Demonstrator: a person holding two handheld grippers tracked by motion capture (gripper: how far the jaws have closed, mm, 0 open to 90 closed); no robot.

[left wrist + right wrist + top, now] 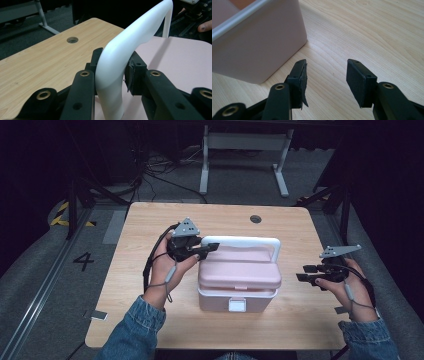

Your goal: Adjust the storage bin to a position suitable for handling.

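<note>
A pink lidded box (239,275) with a white latch stands in the middle of the wooden table (150,225). Its white handle (240,241) arches upright over the lid. My left gripper (210,247) is shut on the left bend of that handle. In the left gripper view both pads press the white handle (120,57) at my left gripper (113,72), with the pink lid (180,62) behind. My right gripper (306,272) hovers open just right of the box, apart from it. In the right gripper view my right gripper (327,72) has nothing between its jaws, and the box wall (254,45) stands at the left.
A round cable hole (255,219) sits in the table near its far edge. Beyond the table stand a white desk frame (245,150) and dark tripod legs. A painted 4 (83,261) marks the floor at the left. Bare tabletop (362,30) lies right of the box.
</note>
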